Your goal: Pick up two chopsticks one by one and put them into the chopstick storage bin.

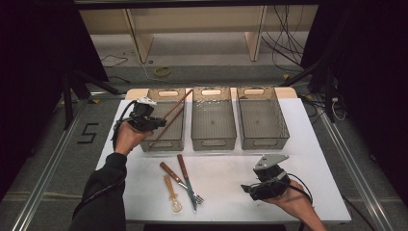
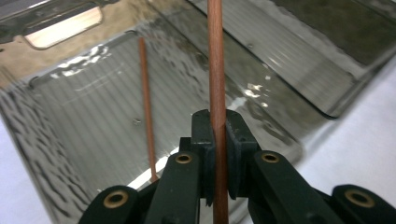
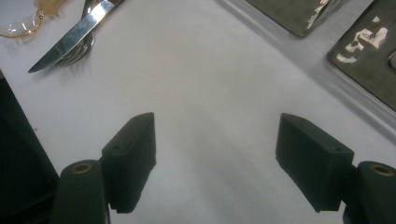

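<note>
My left gripper (image 1: 155,124) hovers at the front left of the left clear bin (image 1: 163,145) and is shut on a brown chopstick (image 1: 177,106) that slants up over the bin. In the left gripper view the chopstick (image 2: 216,70) runs straight up between the closed pads (image 2: 203,135). A second chopstick (image 2: 147,107) leans inside the same bin (image 2: 70,140). My right gripper (image 1: 250,188) rests low near the table's front right, open. Nothing but bare white table lies between its pads (image 3: 133,154).
Two more clear bins, middle (image 1: 214,143) and right (image 1: 264,143), stand in the back row. A brown-handled knife (image 1: 169,171), a fork (image 1: 188,183) and an amber plastic spoon (image 1: 172,193) lie on the white table (image 1: 226,163) in front of them. The knife blade (image 3: 70,37) lies ahead-left of my right gripper.
</note>
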